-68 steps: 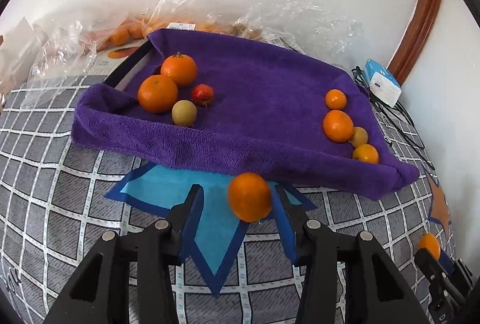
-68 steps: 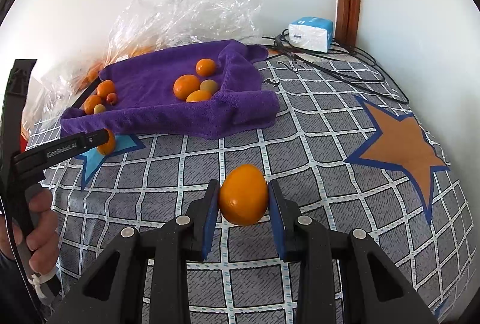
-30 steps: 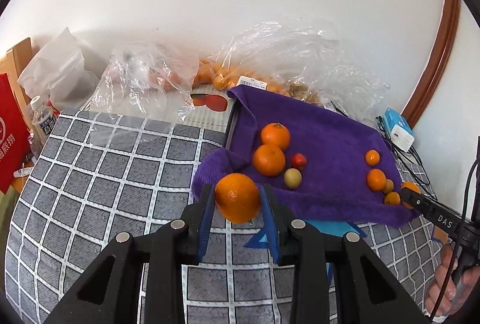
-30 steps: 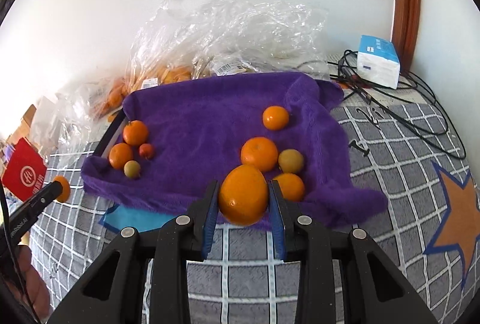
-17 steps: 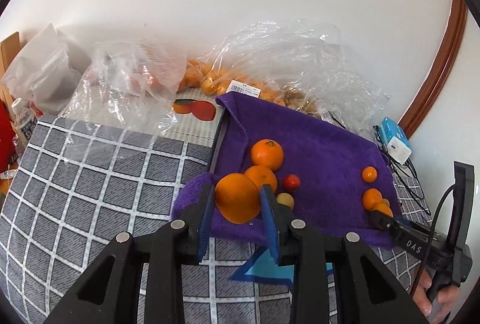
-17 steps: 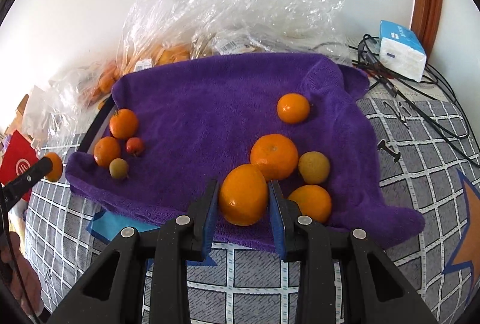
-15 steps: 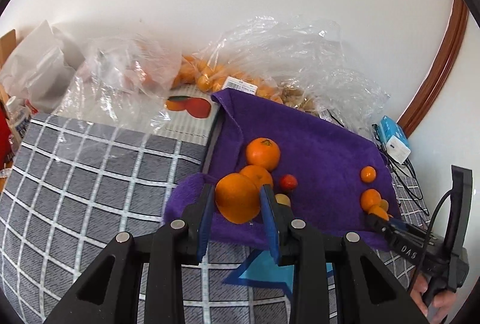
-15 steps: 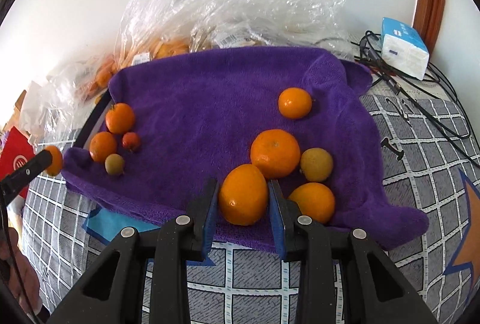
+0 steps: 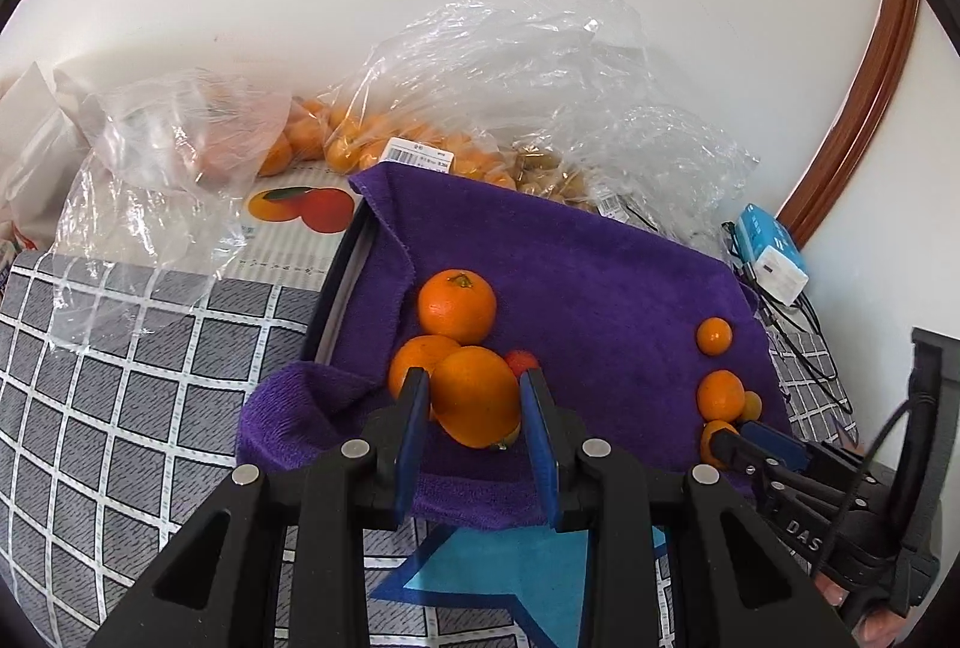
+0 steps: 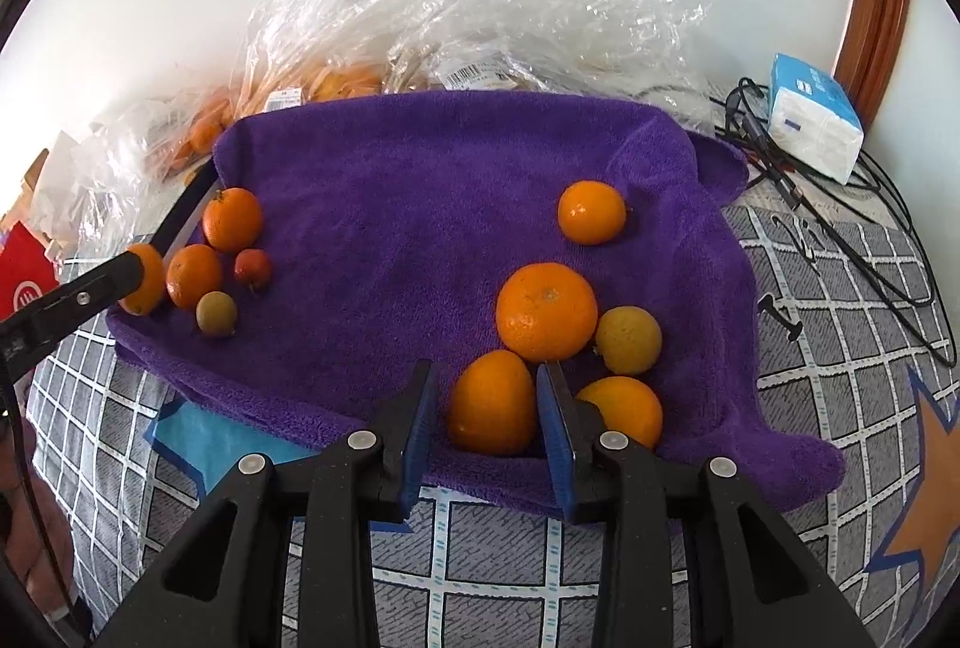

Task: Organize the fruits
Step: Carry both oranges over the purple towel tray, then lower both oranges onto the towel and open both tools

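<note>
A purple towel (image 9: pixel 600 282) covers a tray and also shows in the right wrist view (image 10: pixel 408 180). My left gripper (image 9: pixel 474 396) is shut on an orange (image 9: pixel 475 396) over the towel's left front corner, by two oranges (image 9: pixel 457 306), a red fruit (image 9: pixel 521 361) and a partly hidden small fruit. My right gripper (image 10: pixel 489 402) has opened; the orange (image 10: pixel 492 403) between its jaws rests on the towel's right front, a gap on the left side. Around it lie a large orange (image 10: pixel 546 311), a yellowish fruit (image 10: pixel 627 339) and another orange (image 10: pixel 624 408).
Plastic bags of fruit (image 9: pixel 384 138) lie behind the tray against the wall. A blue-white box (image 10: pixel 813 126) and black cables (image 10: pixel 852 228) are at the right. The checked cloth (image 9: pixel 120 408) has a blue star (image 9: pixel 510 576) in front of the tray.
Both grippers moved forward with their oranges over the towel's front edge. The right jaws spread slightly, and its orange now sits on the towel.
</note>
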